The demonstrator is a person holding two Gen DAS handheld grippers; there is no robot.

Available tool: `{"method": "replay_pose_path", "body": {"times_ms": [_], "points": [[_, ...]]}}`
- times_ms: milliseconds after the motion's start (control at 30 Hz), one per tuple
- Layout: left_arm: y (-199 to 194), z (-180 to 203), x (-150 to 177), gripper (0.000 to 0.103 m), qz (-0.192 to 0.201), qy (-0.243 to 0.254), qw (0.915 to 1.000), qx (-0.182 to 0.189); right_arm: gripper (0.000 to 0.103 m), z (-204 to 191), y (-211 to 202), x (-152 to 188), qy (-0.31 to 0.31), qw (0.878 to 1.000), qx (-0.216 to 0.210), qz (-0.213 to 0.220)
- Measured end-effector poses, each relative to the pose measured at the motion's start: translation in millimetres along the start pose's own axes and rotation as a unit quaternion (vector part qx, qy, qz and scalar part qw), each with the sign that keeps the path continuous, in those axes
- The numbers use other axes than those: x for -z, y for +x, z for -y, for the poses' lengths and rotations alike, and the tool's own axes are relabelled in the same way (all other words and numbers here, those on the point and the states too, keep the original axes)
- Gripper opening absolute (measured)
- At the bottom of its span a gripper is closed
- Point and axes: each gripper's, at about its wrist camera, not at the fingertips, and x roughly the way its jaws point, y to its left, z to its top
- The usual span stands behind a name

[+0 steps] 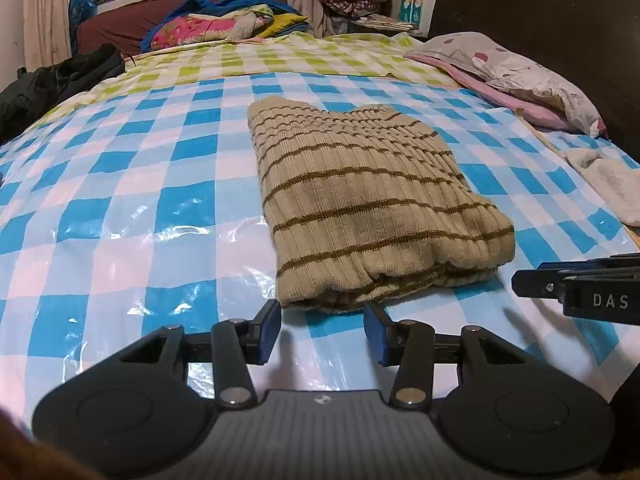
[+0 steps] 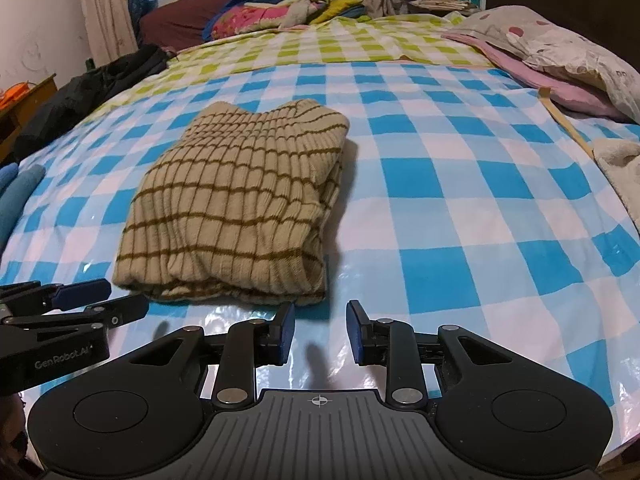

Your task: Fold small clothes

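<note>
A beige ribbed knit garment with brown stripes (image 1: 360, 200) lies folded into a thick rectangle on the blue-and-white checked plastic sheet (image 1: 140, 208). It also shows in the right wrist view (image 2: 236, 212). My left gripper (image 1: 322, 326) is open and empty, just in front of the garment's near edge. My right gripper (image 2: 320, 330) is open and empty, just in front of the garment's near right corner. Each gripper shows at the edge of the other's view: the right gripper (image 1: 580, 286) and the left gripper (image 2: 80, 304).
The sheet covers a bed with a green-checked sheet (image 1: 280, 56) further back. Pillows (image 1: 520, 72) lie at the right by the dark headboard. A white cloth (image 1: 608, 184) lies at the right edge, dark clothing (image 1: 60, 80) at the left, a pile of bedding (image 1: 224, 24) at the back.
</note>
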Motion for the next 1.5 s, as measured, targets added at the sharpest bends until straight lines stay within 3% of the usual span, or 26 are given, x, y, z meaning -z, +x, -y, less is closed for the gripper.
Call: {"method": "replay_pose_path", "body": {"times_ms": [600, 833, 1200, 1333, 1500], "points": [[1, 1, 2, 0.055, -0.004, -0.002, 1.0, 0.002, 0.029, -3, 3, 8, 0.001, 1.0, -0.001, -0.01], [-4, -8, -15, 0.055, 0.011, -0.013, 0.9998, -0.001, 0.033, -2, 2, 2, 0.0, 1.0, -0.004, -0.002], [-5, -21, -68, 0.058, 0.065, -0.025, 0.9975, -0.011, 0.033, 6, -5, -57, 0.017, 0.998, -0.015, 0.066], [16, -17, -88, 0.059, 0.064, -0.021, 0.9977, -0.011, 0.033, 7, 16, -85, 0.039, 0.996, -0.043, 0.073], [41, -11, -99, 0.059, 0.054, -0.011, 0.9983, -0.016, 0.033, 8, 52, -116, 0.053, 0.996, -0.03, 0.071]]}}
